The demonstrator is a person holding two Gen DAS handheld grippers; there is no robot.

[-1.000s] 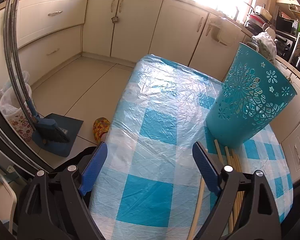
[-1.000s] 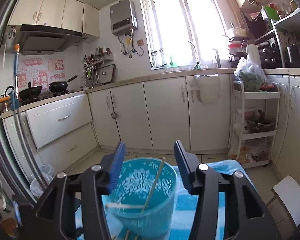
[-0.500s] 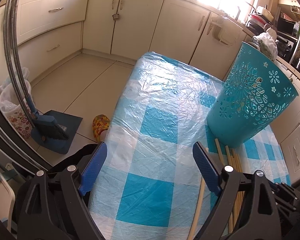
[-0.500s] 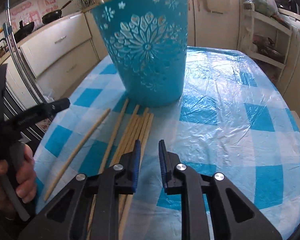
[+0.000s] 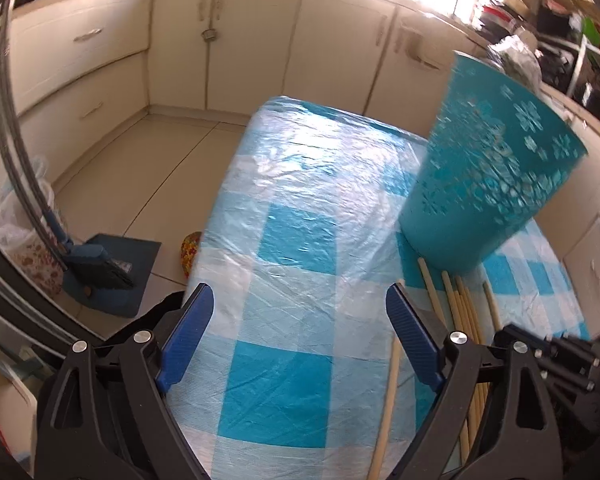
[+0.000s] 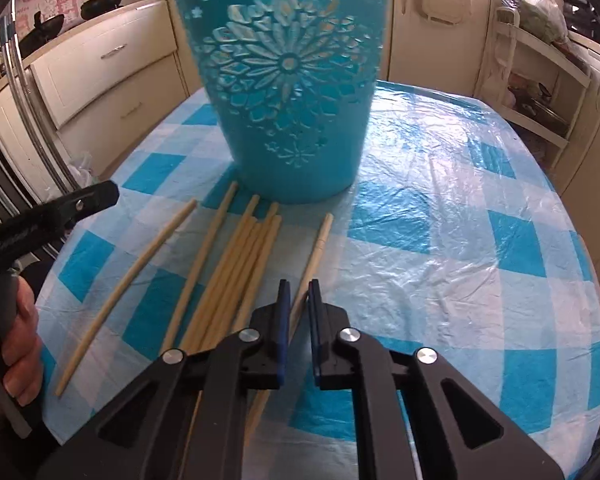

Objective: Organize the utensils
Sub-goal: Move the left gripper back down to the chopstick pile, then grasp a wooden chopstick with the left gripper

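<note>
Right gripper has dropped from up above the teal basket a second ago to low over the table, and its fingers have narrowed from wide apart to a thin slot around the rightmost chopstick, the lone one lying just right of the main bundle. Stick runs through the slot; pads look close to touching it, but actual contact is hard to call from this angle, so treat it as closing, not yet a firm grasp. Left gripper is spread wide, holding nothing, hovering over the checkered tablecloth near its left edge; it has barely moved over the last second. All remaining chopsticks lie flat on the cloth right in front of the basket base, tips near or touching it, one curved stick set apart on the left. Basket stands upright; its inside is not visible now. Judgement: right side is committing to the next pick, one stick at a time, and many sticks remain, so the task is far from finished.
</note>
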